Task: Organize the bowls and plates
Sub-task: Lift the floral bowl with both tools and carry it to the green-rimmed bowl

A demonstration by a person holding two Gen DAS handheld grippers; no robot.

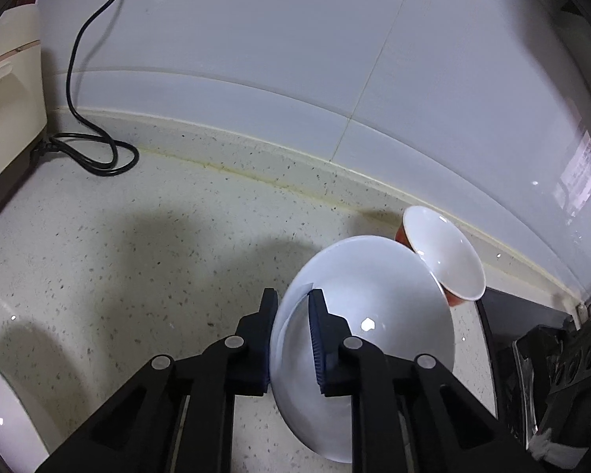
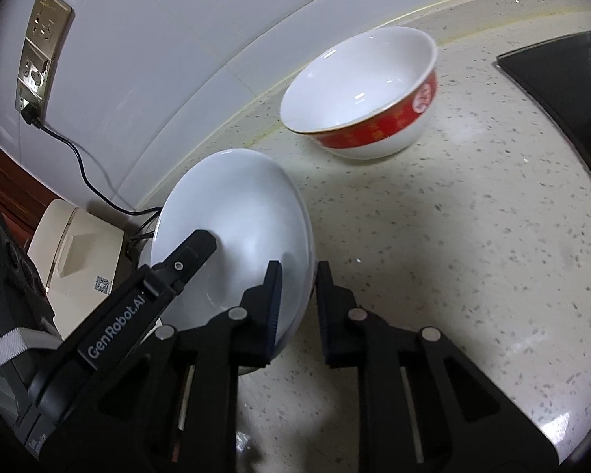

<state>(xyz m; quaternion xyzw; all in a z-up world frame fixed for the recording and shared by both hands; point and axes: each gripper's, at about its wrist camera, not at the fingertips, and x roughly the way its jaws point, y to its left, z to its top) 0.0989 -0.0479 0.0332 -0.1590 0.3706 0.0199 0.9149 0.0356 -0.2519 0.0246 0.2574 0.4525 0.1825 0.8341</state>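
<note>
Bowl [image 2: 236, 213], plain glossy white, tilted, clamped at rim.

White plate [image 2: 248, 213] tilted up; red-banded bowl [image 2: 366, 94] nr wall.

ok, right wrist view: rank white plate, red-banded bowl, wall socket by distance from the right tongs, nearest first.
1. white plate: its rim is between the right tongs, left of centre.
2. red-banded bowl: on the counter, ahead and right.
3. wall socket: on the wall, far upper left.
</note>
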